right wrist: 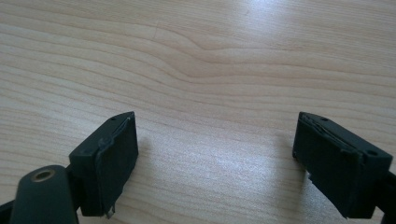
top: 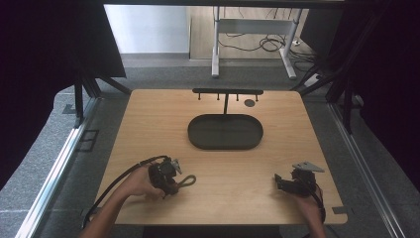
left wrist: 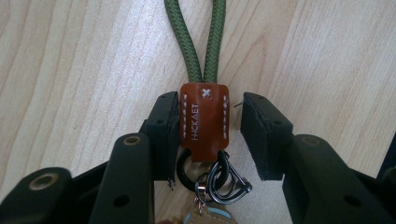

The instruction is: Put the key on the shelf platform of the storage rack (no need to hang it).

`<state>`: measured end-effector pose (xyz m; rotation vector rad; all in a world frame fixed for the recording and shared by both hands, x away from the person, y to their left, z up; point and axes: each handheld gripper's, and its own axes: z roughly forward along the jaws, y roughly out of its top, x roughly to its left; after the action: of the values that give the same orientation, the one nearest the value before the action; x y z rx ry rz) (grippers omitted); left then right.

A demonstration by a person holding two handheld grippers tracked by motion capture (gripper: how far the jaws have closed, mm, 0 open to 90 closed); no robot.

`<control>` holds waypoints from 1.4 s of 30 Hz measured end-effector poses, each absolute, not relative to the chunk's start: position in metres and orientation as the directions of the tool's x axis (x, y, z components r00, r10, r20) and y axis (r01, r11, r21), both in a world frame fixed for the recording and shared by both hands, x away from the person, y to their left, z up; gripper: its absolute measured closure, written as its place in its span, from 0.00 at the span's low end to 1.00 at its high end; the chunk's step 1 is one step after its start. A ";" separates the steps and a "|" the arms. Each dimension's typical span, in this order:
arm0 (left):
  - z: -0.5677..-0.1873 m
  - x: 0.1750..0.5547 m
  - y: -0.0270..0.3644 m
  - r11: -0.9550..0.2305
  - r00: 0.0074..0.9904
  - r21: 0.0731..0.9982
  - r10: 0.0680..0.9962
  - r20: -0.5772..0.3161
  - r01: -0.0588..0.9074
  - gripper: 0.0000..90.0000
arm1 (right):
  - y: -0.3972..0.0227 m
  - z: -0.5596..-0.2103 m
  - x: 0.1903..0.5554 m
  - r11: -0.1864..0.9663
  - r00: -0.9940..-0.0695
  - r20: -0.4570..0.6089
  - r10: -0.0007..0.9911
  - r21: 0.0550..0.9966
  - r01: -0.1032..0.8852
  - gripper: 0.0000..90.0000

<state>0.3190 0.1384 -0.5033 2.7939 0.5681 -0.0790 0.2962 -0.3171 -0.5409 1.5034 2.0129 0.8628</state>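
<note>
A keychain lies on the wooden table [top: 233, 196]: a green cord loop [left wrist: 196, 42] joined by a brown leather tab [left wrist: 204, 122], with black metal rings [left wrist: 219, 179] below it. In the high view the cord loop [top: 188, 180] sits just right of my left gripper [top: 174, 182] at the front left. The tab stands between the jaws of my left gripper [left wrist: 208, 107]; the left pad [left wrist: 164, 122] touches its edge, while the right pad [left wrist: 254, 133] stays a small gap away. My right gripper [top: 279, 179] rests at the front right, and its jaws [right wrist: 215, 144] are wide open over bare wood.
A black oval tray [top: 194, 135] sits in the middle of the table. Behind it stands a black rack with short pegs [top: 227, 92], and a small dark disc [top: 249, 103] lies beside its post. A cable trails from the left gripper off the front edge.
</note>
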 end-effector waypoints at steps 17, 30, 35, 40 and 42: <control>-0.503 0.317 0.135 -0.887 0.924 0.261 0.378 -0.061 0.381 0.74 | -0.317 -0.541 0.296 0.198 -0.281 -0.007 0.960 0.728 0.657 0.16; -0.485 0.321 0.144 -0.879 0.921 0.276 0.383 -0.074 0.388 0.74 | -0.317 -0.541 0.296 0.198 -0.282 -0.007 0.959 0.728 0.657 0.16; -0.471 0.322 0.147 -0.869 0.920 0.305 0.382 -0.085 0.389 0.74 | -0.317 -0.541 0.296 0.199 -0.282 -0.008 0.959 0.728 0.656 0.16; -0.454 0.322 0.150 -0.856 0.919 0.339 0.384 -0.088 0.390 0.74 | -0.317 -0.541 0.296 0.199 -0.281 -0.008 0.960 0.728 0.656 0.16; -0.446 0.322 0.151 -0.854 0.921 0.351 0.379 -0.088 0.385 0.74 | -0.317 -0.541 0.296 0.195 -0.280 -0.004 0.960 0.727 0.658 0.16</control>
<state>0.3219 0.1509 -0.4462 2.7149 0.5590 -0.0219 0.2961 -0.3170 -0.5408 1.5070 2.0122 0.8645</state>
